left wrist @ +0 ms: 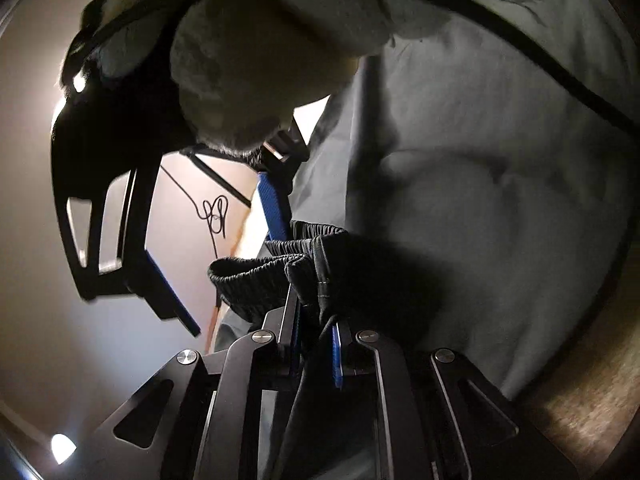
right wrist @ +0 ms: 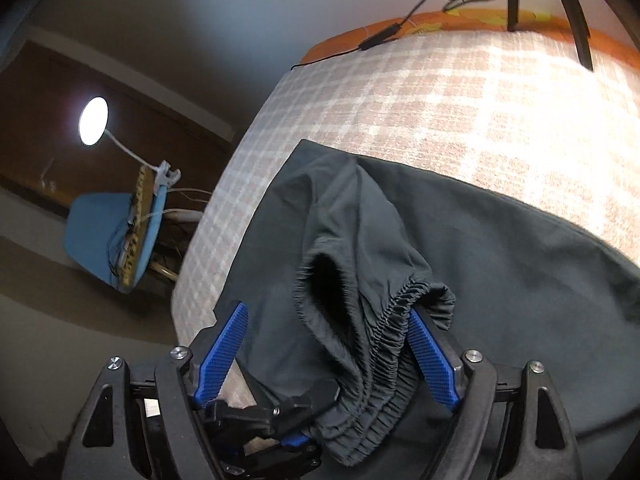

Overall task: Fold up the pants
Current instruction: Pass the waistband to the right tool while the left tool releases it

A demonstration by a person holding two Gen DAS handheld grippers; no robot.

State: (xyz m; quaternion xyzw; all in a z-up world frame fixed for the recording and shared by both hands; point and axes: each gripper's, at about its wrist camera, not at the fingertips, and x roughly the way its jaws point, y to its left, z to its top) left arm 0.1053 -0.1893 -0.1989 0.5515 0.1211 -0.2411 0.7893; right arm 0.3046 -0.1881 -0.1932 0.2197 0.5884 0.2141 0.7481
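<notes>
Dark grey-green pants [right wrist: 500, 248] lie on a checked bedspread [right wrist: 420, 96]. My left gripper [left wrist: 316, 332] is shut on the pants' elastic waistband [left wrist: 280, 276] and holds it up. My right gripper [right wrist: 328, 344] is open with its blue pads [right wrist: 224, 344] spread. The bunched waistband [right wrist: 384, 328] hangs between the right jaws and touches the right pad. In the left wrist view the right gripper [left wrist: 224, 248] stands open just left of the waistband, held by a hand in a pale glove [left wrist: 256, 60]. The left gripper's tip also shows low in the right wrist view [right wrist: 280, 412].
The bed's edge [right wrist: 216, 216] runs down the left of the right wrist view. Beyond it stand a blue chair [right wrist: 104, 236] and a lit lamp [right wrist: 93, 121]. A black cable [right wrist: 400, 28] and an orange cloth [right wrist: 460, 20] lie at the far end of the bed.
</notes>
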